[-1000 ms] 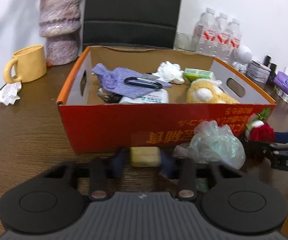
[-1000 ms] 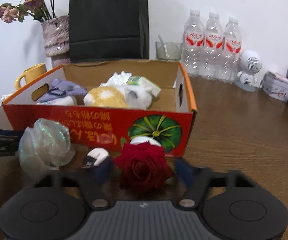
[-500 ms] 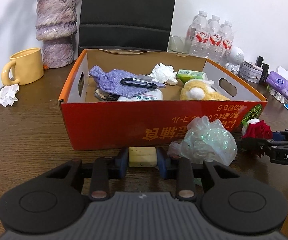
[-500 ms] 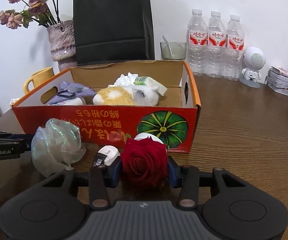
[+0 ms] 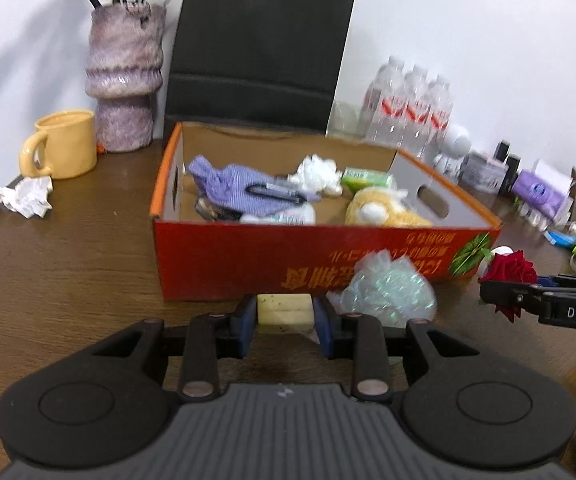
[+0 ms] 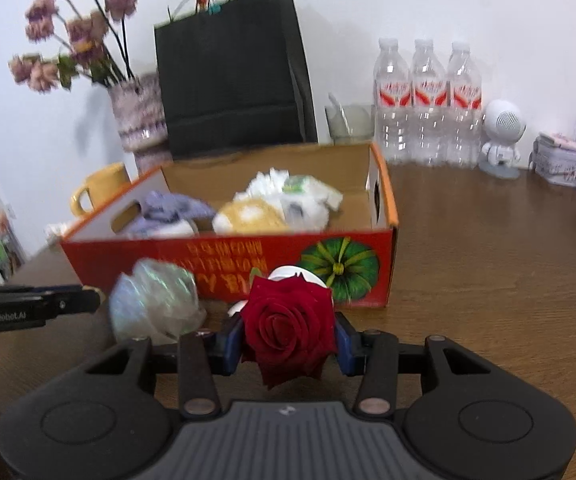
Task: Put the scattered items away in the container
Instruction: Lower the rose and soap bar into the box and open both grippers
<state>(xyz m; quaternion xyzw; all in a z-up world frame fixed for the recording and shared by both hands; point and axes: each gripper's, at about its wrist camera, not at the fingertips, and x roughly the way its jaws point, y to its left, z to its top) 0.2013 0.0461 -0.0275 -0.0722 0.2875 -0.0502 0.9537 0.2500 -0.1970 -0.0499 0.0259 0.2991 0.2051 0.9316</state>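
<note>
While the left claw [image 5: 284, 314] clamps a yellow block [image 5: 284, 309], the right claw [image 6: 289, 338] is clamped on a red rose [image 6: 289, 330]. Just ahead of both stands the box [image 5: 248, 258], part-filled. A crumpled wrap [image 5: 385, 292] lies right of the left claw, against the box wall. Behind the rose sits a white lid [image 6: 293, 272].

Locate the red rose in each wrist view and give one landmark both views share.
Left wrist view: red rose at the far right edge, clamped in the right gripper coming in from the right.
Right wrist view: rose at bottom centre, between the blue pads.
Shared landmark: the orange box, behind the rose in both.
</note>
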